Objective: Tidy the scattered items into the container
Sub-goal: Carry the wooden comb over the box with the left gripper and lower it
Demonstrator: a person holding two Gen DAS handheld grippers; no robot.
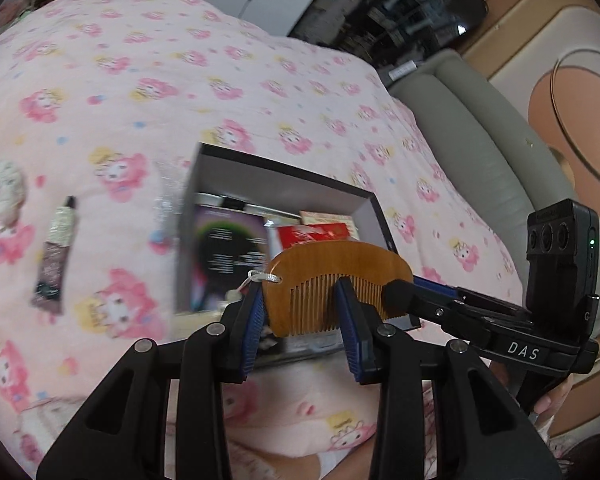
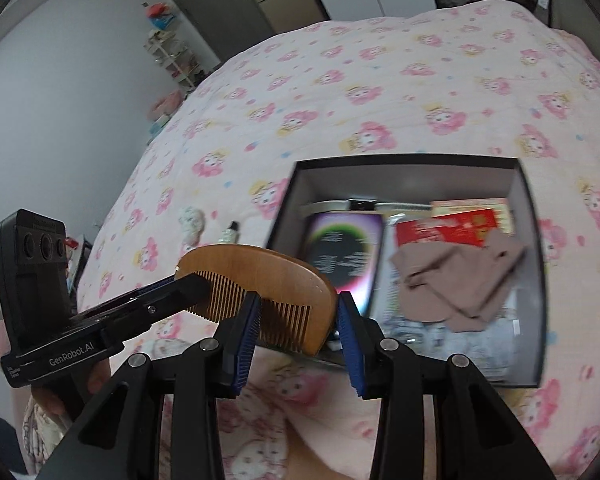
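Comb: a wooden comb [image 1: 332, 280] is being carried by both grippers at once, hanging just short of the box's near edge.
Left gripper [image 1: 304, 312]: its blue fingers [image 1: 252, 320] are sitting partly closed, pressing on one end of the comb.
Right gripper [image 2: 296, 320]: its fingers [image 2: 246, 334] are likewise partly closed, clamping the other end.
Container: the dark box [image 2: 534, 240] is lying on the pink patterned bed [image 2: 380, 80], already holding a purple packet [image 2: 340, 256], a red packet [image 2: 448, 228] and a beige cloth [image 2: 460, 284].
Left to do: a tube [image 1: 54, 256] and a pale crumpled item [image 1: 6, 192] are still lying on the bed, at about 9 o'clock from the box.
Views: only the right wrist view is showing the cloth and the box floor clearly; the left is showing the tube up close.
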